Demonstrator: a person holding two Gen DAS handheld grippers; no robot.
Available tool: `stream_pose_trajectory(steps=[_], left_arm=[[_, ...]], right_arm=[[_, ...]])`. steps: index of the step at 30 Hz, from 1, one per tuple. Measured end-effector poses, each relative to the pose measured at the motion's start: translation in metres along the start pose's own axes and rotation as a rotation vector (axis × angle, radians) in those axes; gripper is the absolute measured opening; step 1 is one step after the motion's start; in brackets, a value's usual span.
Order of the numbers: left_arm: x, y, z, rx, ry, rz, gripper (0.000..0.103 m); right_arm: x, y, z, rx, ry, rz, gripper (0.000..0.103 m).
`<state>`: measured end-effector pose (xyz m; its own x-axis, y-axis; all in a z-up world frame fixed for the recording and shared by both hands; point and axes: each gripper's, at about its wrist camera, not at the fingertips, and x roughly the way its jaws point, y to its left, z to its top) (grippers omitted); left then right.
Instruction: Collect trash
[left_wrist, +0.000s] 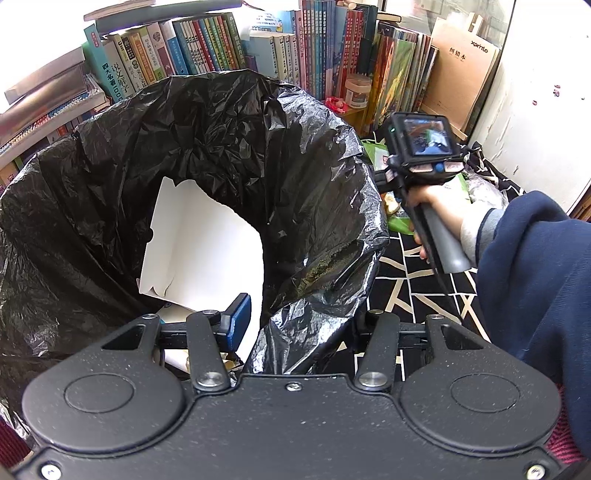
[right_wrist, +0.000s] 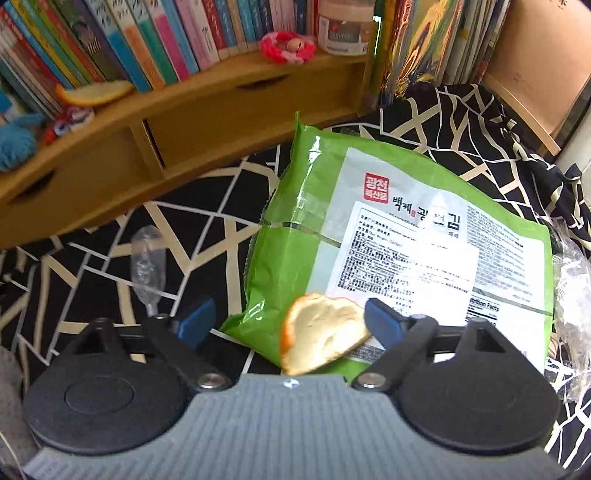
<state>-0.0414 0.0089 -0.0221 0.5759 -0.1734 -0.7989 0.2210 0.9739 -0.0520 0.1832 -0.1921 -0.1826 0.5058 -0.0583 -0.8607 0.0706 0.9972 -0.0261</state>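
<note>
In the left wrist view a black trash bag (left_wrist: 207, 140) gapes open with a white sheet of card (left_wrist: 207, 243) inside. My left gripper (left_wrist: 295, 325) sits at the bag's near rim. One blue finger (left_wrist: 240, 317) is inside the mouth, and the other is hidden under a fold of bag. To the right, a hand (left_wrist: 439, 206) holds the right gripper's handle above the litter. In the right wrist view my right gripper (right_wrist: 290, 321) stands open around a piece of orange peel (right_wrist: 321, 339). The peel lies on a green snack packet (right_wrist: 369, 221).
A black cloth with pale lines (right_wrist: 92, 258) covers the surface. On it lie a small clear wrapper (right_wrist: 147, 266) and crinkled clear plastic (right_wrist: 572, 295). A wooden shelf (right_wrist: 184, 125) of books stands behind, holding another orange peel (right_wrist: 94, 94), a pink crochet ring (right_wrist: 288, 46) and a white jar (right_wrist: 345, 31).
</note>
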Motion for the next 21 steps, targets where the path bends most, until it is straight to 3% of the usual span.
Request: stream_pose_trajectory(steps=[1, 5, 6, 9, 15, 21], left_arm=[[0.000, 0.000, 0.000, 0.000, 0.000, -0.001, 0.048], [0.000, 0.000, 0.000, 0.000, -0.001, -0.001, 0.048], [0.000, 0.000, 0.000, 0.000, -0.001, -0.001, 0.048], [0.000, 0.000, 0.001, 0.001, -0.001, 0.000, 0.048], [0.000, -0.001, 0.001, -0.001, -0.001, 0.004, 0.048], [0.000, -0.002, 0.000, 0.001, -0.003, 0.007, 0.048]], right_arm=[[0.001, 0.003, -0.003, -0.017, -0.001, -0.005, 0.092], [-0.010, 0.007, -0.008, -0.025, -0.003, 0.022, 0.031], [-0.015, 0.005, -0.008, -0.012, -0.011, 0.027, 0.026], [-0.033, -0.003, -0.006, 0.032, -0.059, 0.035, 0.024], [-0.079, -0.028, 0.003, 0.145, -0.122, 0.137, 0.024], [-0.125, -0.038, 0.008, 0.168, -0.216, 0.208, 0.024]])
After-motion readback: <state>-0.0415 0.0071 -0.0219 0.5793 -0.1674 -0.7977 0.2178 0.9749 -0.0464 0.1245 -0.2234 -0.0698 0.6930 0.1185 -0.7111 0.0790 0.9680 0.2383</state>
